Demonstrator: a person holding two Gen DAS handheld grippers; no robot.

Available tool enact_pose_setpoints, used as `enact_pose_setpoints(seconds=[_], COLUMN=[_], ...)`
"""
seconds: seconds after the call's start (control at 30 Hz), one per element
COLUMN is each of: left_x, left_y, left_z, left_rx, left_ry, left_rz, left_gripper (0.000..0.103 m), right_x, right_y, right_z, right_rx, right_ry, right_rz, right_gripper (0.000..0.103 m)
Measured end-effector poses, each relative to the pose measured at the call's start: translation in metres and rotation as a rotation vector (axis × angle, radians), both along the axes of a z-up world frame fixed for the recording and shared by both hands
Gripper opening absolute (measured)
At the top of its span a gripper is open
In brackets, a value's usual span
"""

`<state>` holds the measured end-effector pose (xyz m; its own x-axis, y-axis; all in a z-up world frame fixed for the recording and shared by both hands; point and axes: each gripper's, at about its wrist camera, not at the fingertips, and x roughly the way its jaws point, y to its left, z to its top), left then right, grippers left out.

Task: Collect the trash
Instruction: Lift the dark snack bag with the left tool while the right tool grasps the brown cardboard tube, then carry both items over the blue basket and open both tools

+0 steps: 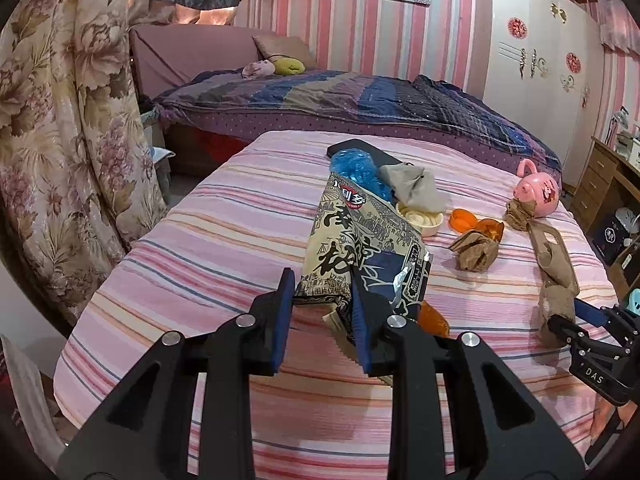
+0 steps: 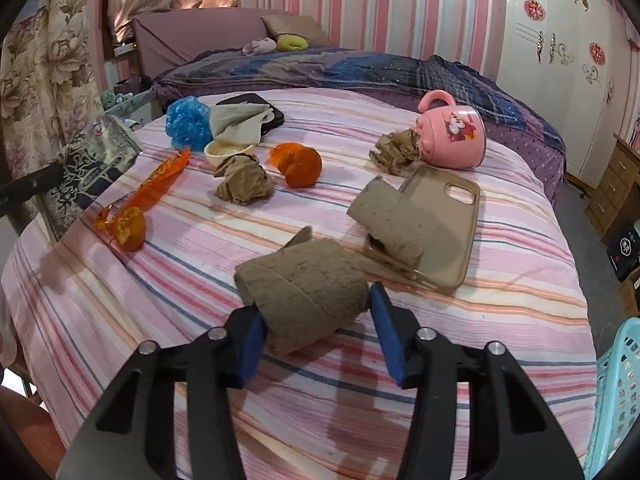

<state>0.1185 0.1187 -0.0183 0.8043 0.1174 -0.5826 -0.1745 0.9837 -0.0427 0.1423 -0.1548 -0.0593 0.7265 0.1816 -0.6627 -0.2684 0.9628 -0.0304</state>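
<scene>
Cardboard tube (image 2: 304,284): sits between right gripper (image 2: 316,336) pads, half-closed, contact unclear; squeeze gently, lift clear. Left gripper (image 1: 320,320) clamps snack bag (image 1: 352,248).

Between the blue pads of the right gripper (image 2: 316,330) a crumpled brown cardboard roll (image 2: 302,292) is seen lying on the striped bedspread (image 2: 500,320); the left pad is touched by it, while a narrow gap is left at the right pad. Just beyond, a second cardboard piece (image 2: 390,220) is laid on a tan phone case (image 2: 448,232). Farther ahead a tipped pink mug (image 2: 452,136) is found, and orange wrappers (image 2: 140,204) off to the left.
</scene>
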Motion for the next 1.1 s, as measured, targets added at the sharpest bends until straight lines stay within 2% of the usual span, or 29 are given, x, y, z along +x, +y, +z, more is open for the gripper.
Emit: enact_pose_setpoints(seconds=[0.2, 0.27, 0.3, 0.73, 1.1], left_x=[-0.003, -0.003, -0.003, -0.005, 0.0], left_y=[-0.011, -0.015, -0.017, -0.053, -0.125], left_z=[0.004, 0.004, 0.005, 0.013, 0.02], left_rx=[-0.002, 0.0, 0.001, -0.009, -0.014], left_ry=[-0.015, -0.015, -0.017, -0.046, -0.066], left_rz=[-0.009, -0.014, -0.016, -0.067, -0.185], left_gripper=[0.026, 0.026, 0.026, 0.026, 0.026], right_x=[-0.008, -0.007, -0.007, -0.023, -0.038], right_y=[-0.011, -0.017, -0.022, -0.07, -0.144], right_z=[0.008, 0.007, 0.008, 0.024, 0.045], right_rx=[-0.007, -0.001, 0.012, 0.021, 0.063], right_ry=[-0.03, -0.016, -0.011, -0.063, -0.103], right_rz=[-0.02, -0.02, -0.03, -0.085, -0.202], right_gripper=[0.039, 0.008, 0.007, 0.007, 0.007])
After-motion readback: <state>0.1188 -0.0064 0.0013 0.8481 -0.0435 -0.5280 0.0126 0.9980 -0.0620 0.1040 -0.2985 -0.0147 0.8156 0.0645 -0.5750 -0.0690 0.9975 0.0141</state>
